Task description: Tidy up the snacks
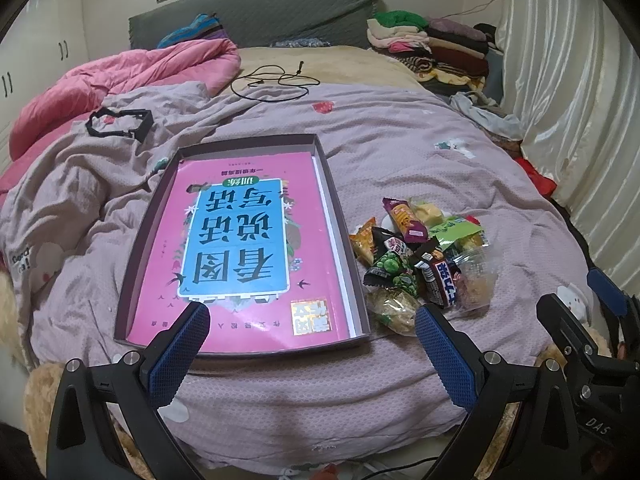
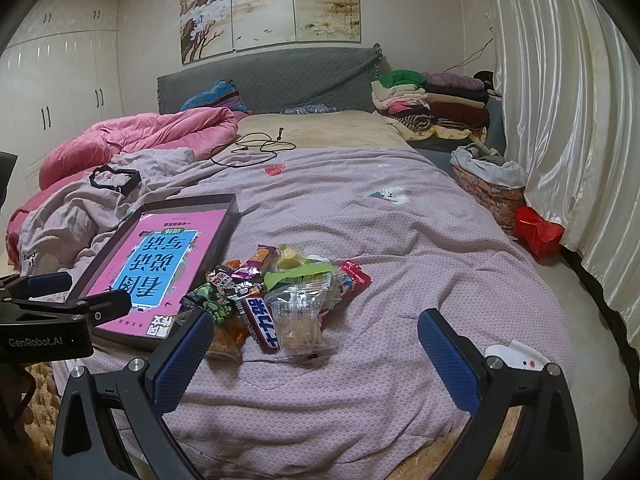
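While both the left tool (image 1: pixel 312 324) and right tool (image 2: pixel 316 330) hang wide apart and empty, the slippery pile of shiny wrapped snacks (image 2: pixel 276 292) could slide off the soft purple quilt (image 2: pixel 400 240).

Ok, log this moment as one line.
left gripper: open, empty | right gripper: open, empty | snacks: piled on bed beside tray | tray: holds book only

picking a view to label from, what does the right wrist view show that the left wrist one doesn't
Only the right wrist view: the whole wall painting, a red bag by the curtain, and the left tool from the side. Only the left wrist view: the tray's near rim and the whole book, and the right tool. Both: the snack pile, the pink quilt and both tools open.
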